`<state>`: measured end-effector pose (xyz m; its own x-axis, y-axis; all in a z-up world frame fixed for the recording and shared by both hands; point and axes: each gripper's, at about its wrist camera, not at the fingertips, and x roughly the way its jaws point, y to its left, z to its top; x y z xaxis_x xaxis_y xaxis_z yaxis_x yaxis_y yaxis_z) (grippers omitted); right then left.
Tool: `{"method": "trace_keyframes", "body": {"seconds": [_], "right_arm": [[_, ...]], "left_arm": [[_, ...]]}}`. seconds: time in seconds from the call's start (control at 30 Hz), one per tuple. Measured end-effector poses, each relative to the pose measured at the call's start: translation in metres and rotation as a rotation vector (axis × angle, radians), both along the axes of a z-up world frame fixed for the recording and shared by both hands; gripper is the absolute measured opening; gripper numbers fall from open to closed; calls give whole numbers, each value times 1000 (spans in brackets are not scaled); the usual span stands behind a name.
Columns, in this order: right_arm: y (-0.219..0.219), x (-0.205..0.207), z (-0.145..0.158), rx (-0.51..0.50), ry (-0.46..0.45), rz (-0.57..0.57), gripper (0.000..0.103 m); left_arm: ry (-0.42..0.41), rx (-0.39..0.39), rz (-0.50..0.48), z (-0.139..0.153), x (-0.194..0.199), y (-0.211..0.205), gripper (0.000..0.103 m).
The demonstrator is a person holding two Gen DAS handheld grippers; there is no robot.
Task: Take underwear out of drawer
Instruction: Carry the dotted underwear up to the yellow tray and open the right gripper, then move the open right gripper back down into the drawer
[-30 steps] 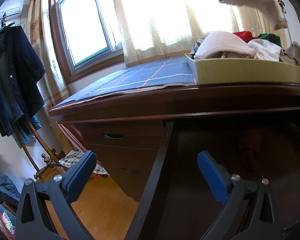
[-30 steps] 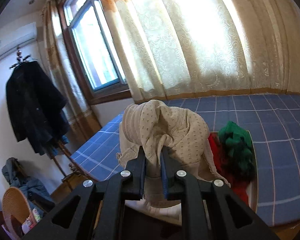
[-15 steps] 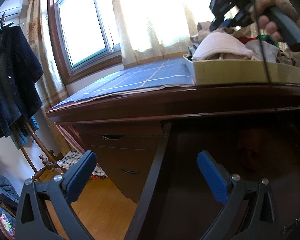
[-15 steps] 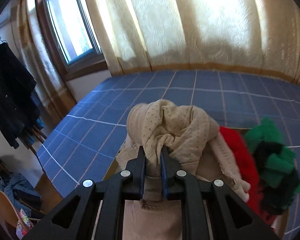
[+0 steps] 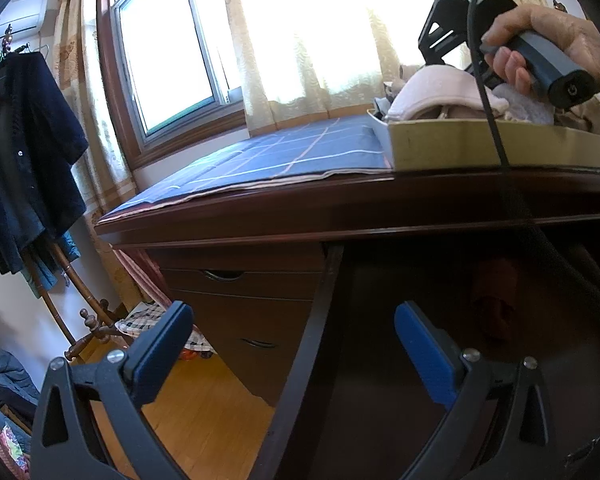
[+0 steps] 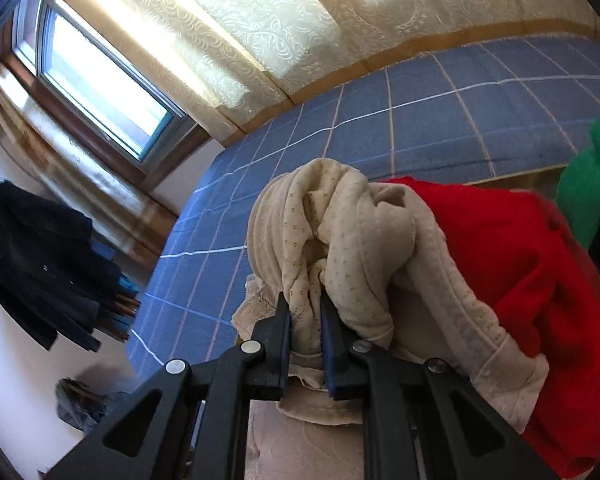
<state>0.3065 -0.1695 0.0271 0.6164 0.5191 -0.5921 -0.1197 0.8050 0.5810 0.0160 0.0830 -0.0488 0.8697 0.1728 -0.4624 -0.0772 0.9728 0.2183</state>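
My right gripper (image 6: pixel 305 300) is shut on a beige dotted underwear (image 6: pixel 332 240), held low over the pile in a yellowish tray (image 5: pixel 440 144) on the dresser top. The underwear touches a red garment (image 6: pixel 512 256) beside it. In the left wrist view the right gripper's body and the hand holding it (image 5: pixel 540 40) show above the tray. My left gripper (image 5: pixel 288 336) is open and empty in front of the open dark drawer (image 5: pixel 460 320), whose inside is dim; a reddish item (image 5: pixel 496 296) lies in it.
A blue checked cloth (image 5: pixel 292 156) covers the dresser top. A green garment (image 6: pixel 592 184) and a pink one (image 5: pixel 436 88) lie in the tray. Shut drawers (image 5: pixel 236 280) are at left. A dark coat (image 5: pixel 24 152) hangs on a rack by the window.
My right gripper has come down with the beige underwear onto the tray's pile and turned. The left gripper has stayed still and open.
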Motion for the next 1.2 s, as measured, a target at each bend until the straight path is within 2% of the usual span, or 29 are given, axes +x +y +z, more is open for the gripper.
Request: {"method": "trace_keyframes", "body": {"seconds": [0.1, 0.17, 0.23, 0.3, 0.37, 0.57, 0.7, 0.8, 0.97, 1.2], "right_arm": [[-10, -9, -1, 98, 3, -16, 18], [-14, -19, 4, 146, -22, -7, 28], [-19, -37, 12, 195, -74, 12, 53], [-25, -59, 18, 244, -144, 19, 64], [-29, -82, 23, 248, -195, 34, 64], [-36, -171, 21, 144, -334, 115, 64], [-38, -221, 8, 2, -387, 147, 64], [-36, -251, -8, -148, -411, 172, 64], [-44, -268, -32, -242, -377, 239, 64], [-30, -266, -66, -469, -329, 391, 64]], "left_arm": [[-5, -4, -4, 0, 0, 0, 103], [-8, -1, -7, 0, 0, 0, 103], [-7, 5, -7, 0, 0, 0, 103], [-6, 7, -4, -1, -1, -1, 103], [-6, 8, -5, -1, -1, -1, 103], [-8, 17, 6, -1, 0, -2, 103], [-3, 24, 13, -2, 2, -2, 103], [-2, 32, 17, -2, 2, -2, 103], [0, 39, 18, -2, 2, -3, 103], [-8, 39, 29, -3, 1, -3, 103]]}}
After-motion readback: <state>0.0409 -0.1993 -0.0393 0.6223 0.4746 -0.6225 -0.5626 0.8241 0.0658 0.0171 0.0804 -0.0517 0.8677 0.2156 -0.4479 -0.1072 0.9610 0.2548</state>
